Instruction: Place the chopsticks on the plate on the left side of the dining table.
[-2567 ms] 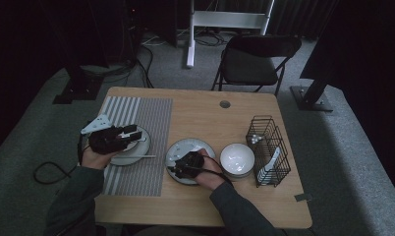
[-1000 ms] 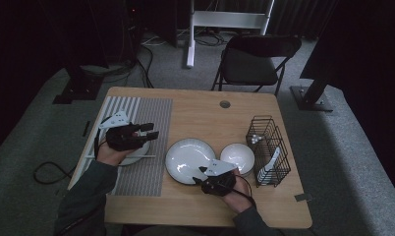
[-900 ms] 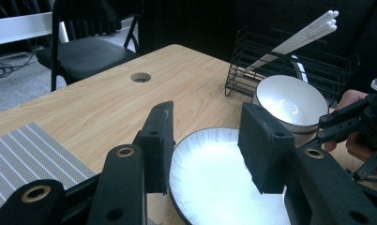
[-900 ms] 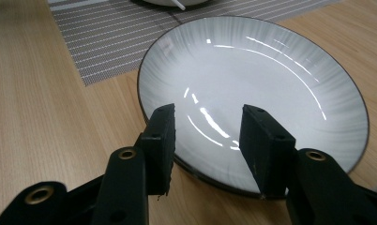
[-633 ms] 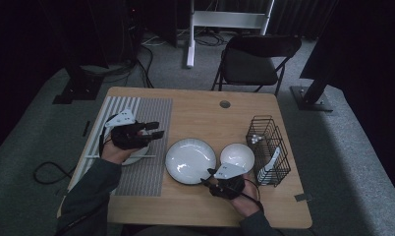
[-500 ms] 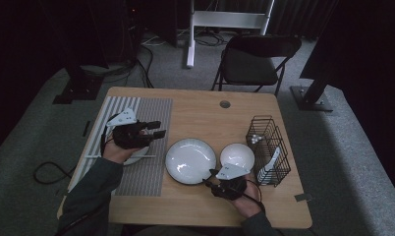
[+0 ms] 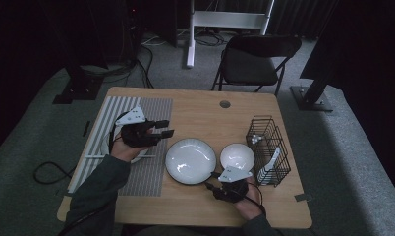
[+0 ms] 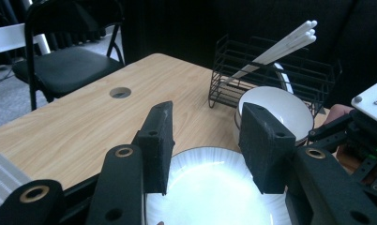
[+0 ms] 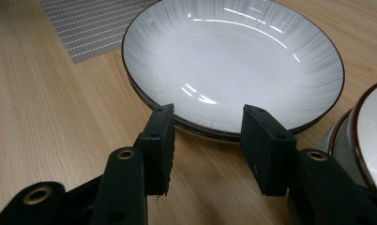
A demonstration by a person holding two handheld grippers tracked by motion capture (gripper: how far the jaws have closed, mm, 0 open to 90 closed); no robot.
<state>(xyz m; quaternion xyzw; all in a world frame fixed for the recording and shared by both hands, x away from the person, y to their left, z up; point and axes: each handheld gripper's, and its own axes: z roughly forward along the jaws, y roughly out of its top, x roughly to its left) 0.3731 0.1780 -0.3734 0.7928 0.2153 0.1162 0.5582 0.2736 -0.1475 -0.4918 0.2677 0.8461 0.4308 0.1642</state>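
I had the right gripper (image 9: 205, 124) low, jaws parted and empty, at the round white ceramic plate's (image 9: 233, 61) near rim; left gripper (image 8: 210, 140) gaped empty above.

Left hand-held gripper (image 7: 161, 129) raised, jaws parted and empty, right hand-held gripper (image 7: 211, 180) low, jaws parted, empty

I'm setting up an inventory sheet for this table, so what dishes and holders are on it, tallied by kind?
Plates: 2, large plate and small plate under the left gripper
Bowls: 1, white bowl
Wire baskets: 1, black basket
Striped mats: 1, mat
Total: 5
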